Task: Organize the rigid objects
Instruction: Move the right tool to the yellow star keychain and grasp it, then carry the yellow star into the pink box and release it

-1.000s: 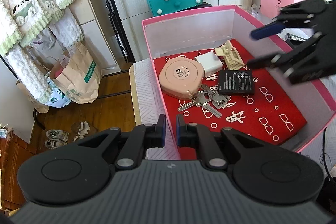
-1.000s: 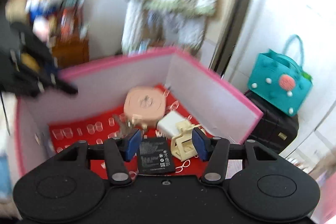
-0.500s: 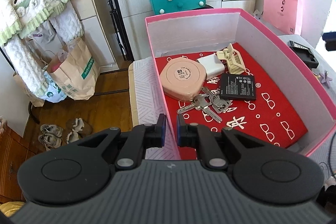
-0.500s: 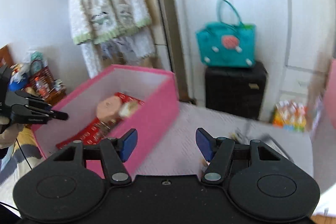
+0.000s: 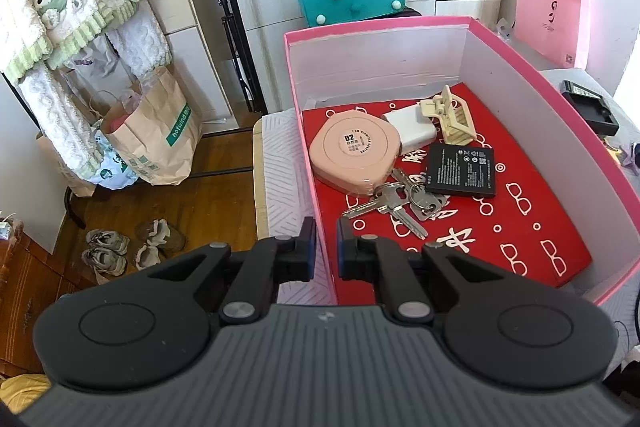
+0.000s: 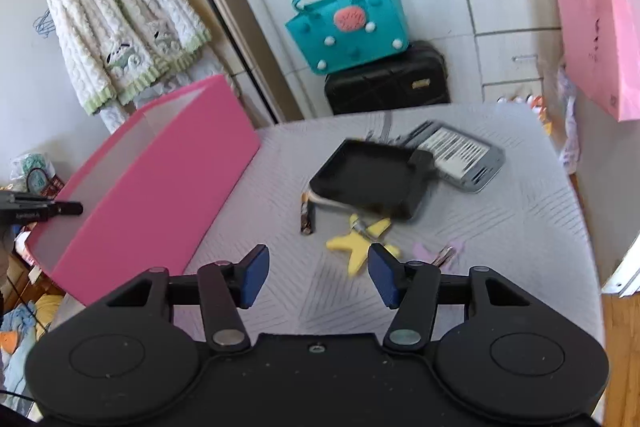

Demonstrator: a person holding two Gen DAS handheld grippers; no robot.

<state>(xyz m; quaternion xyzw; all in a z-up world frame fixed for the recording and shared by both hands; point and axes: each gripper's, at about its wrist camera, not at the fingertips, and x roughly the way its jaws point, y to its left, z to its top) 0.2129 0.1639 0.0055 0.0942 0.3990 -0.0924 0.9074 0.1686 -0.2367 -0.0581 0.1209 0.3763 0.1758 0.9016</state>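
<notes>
A pink box (image 5: 532,75) with a red lining holds a round pink case (image 5: 354,157), a white charger (image 5: 410,127), a cream clip (image 5: 450,117), a black battery (image 5: 460,171) and keys (image 5: 396,203). My left gripper (image 5: 325,251) is shut on the box's near wall. My right gripper (image 6: 318,277) is open and empty above the grey table (image 6: 500,247), just short of a yellow star keyring (image 6: 360,245). Beyond it lie a black tray-like holder (image 6: 370,183), a grey barcode device (image 6: 456,155), a small dark stick (image 6: 307,217) and a lilac keyring (image 6: 436,253). The pink box (image 6: 156,183) stands to the left.
A teal bag (image 6: 350,23) sits on a black suitcase (image 6: 386,81) behind the table. A pink paper bag (image 6: 600,47) hangs at the right. Paper bags (image 5: 156,135) and shoes (image 5: 132,245) lie on the wooden floor at the left of the box.
My right gripper has swung out of the box and to the right, over the loose items on the table. My left gripper has stayed on the box wall.
</notes>
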